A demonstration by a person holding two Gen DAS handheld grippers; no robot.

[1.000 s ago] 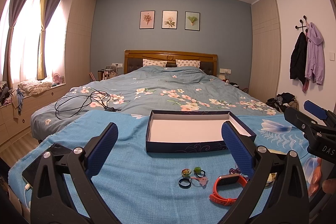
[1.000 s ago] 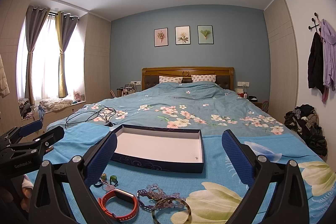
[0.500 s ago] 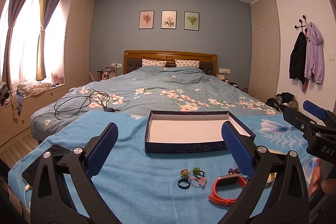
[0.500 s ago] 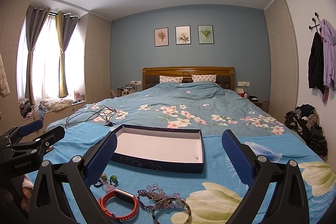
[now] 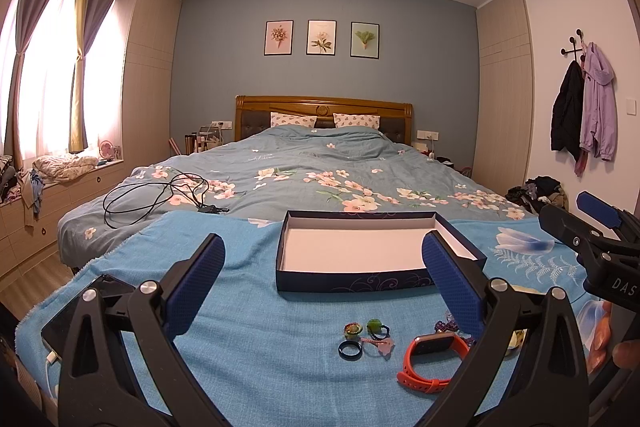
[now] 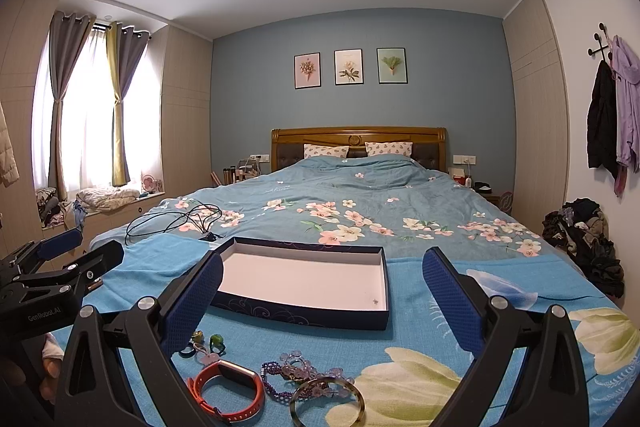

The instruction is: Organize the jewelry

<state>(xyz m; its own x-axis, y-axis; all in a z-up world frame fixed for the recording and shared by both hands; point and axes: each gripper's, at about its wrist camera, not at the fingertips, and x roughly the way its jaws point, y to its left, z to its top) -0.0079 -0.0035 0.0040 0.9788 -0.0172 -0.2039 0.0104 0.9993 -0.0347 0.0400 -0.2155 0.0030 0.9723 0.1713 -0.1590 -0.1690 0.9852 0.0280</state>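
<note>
Almost nothing differs from a second ago: both grippers hover at the near end of the bed, with only a slight leftward drift of the scene in the left wrist view. The left gripper [image 5: 323,281] has its jaws spread wide and holds nothing; the right gripper [image 6: 322,299] is likewise wide and empty.

The shallow navy box [image 6: 374,321] with a white floor sits open on the blue towel [image 5: 248,339], just beyond the jewelry, in the same spot as before. The jewelry lies unmoved near the grippers: a dark ring [image 5: 350,349], two small rings with green tops [image 5: 364,327], a pink charm [image 5: 385,344], an orange watch band [image 6: 228,393], a purple beaded bracelet [image 6: 280,383] and a metal bangle [image 6: 328,405] touching the beads. A black cable [image 5: 160,197] lies coiled far left on the floral duvet.
</note>
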